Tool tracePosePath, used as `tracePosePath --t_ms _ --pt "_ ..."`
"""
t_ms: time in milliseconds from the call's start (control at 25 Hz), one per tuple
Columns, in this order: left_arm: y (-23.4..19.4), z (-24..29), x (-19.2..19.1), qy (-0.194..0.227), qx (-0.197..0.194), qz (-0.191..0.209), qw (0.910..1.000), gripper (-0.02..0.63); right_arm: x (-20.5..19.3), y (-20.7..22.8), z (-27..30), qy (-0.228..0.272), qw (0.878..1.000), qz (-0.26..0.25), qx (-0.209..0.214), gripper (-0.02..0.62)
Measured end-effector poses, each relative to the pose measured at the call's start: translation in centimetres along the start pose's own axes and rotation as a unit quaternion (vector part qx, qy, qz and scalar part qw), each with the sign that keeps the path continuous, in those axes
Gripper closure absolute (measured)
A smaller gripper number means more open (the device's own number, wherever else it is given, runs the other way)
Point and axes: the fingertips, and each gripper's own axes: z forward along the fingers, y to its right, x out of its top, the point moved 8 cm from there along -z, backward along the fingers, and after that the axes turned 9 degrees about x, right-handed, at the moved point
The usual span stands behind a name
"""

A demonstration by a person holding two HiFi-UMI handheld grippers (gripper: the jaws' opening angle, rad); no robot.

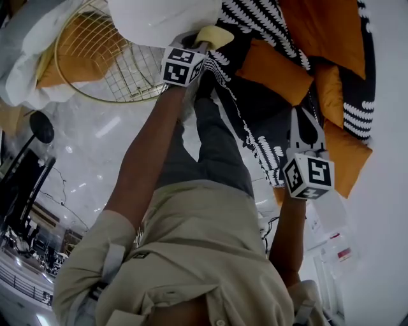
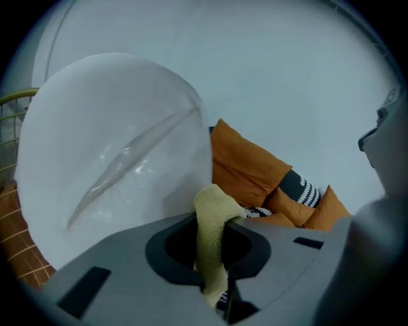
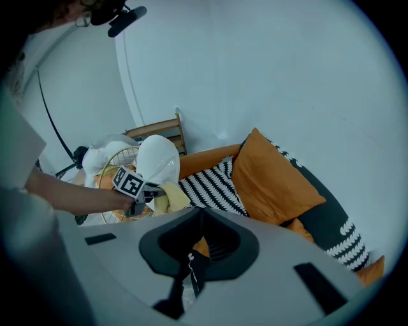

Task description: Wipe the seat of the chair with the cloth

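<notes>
The left arm reaches straight ahead, and the left gripper is level with the rim of the wire chair. Its jaws are clamped on the one yellow cloth, which bunches above them and hangs down between them. The cloth sits just beside a white plastic-wrapped shell; whether they touch is unclear. The right arm is held lower and well apart, with the right gripper over the cushions. Its jaws are together with nothing between them.

There are two grippers, one cloth and one wire chair with an orange pad. At least three orange cushions show, and a striped cushion lies among them. The white shell covers part of the chair and fills most of the left gripper view.
</notes>
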Motion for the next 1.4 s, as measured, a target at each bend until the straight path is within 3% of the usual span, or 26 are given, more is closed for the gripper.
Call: tracePosePath --t_ms 160,240,440,600,840,1120,1280,1400 --pt "-5.8 -1.3 -1.1 -0.007 0.047 -0.002 0.9989 0.558 -0.2 0.0 0.1 -0.003 1.000 0.002 -0.001 0.568" --pt "-10.3 -2.8 -2.2 -0.013 0.091 -0.013 0.9957 0.557 -0.3 -0.1 0.1 -0.003 1.000 0.000 0.001 0.566" --pt "-21.8 -8.6 -3.3 -0.006 0.227 -0.061 0.9720 0.557 -0.6 0.2 0.2 -0.006 1.000 0.000 0.001 0.568" --pt "-25.3 -11.0 -2.9 0.004 0.269 -0.057 0.9615 0.558 -0.7 0.0 0.4 -0.008 1.000 -0.002 0.004 0.568" --pt "-21.8 -8.8 -3.6 -0.007 0.232 -0.049 0.9714 0.558 -0.9 -0.1 0.3 -0.008 1.000 -0.003 0.004 0.568" --pt "-7.5 -1.8 -4.6 -0.030 0.086 -0.036 0.9952 0.557 -1.5 -0.1 0.4 -0.013 1.000 0.003 0.001 0.568" --pt "-0.6 0.6 -4.4 -0.036 0.019 -0.027 0.9988 0.557 -1.8 0.2 0.2 -0.014 1.000 0.006 -0.003 0.567" --pt "0.2 1.0 -4.3 -0.037 0.012 -0.032 0.9987 0.557 -1.9 0.5 0.0 -0.015 1.000 0.008 -0.007 0.566"
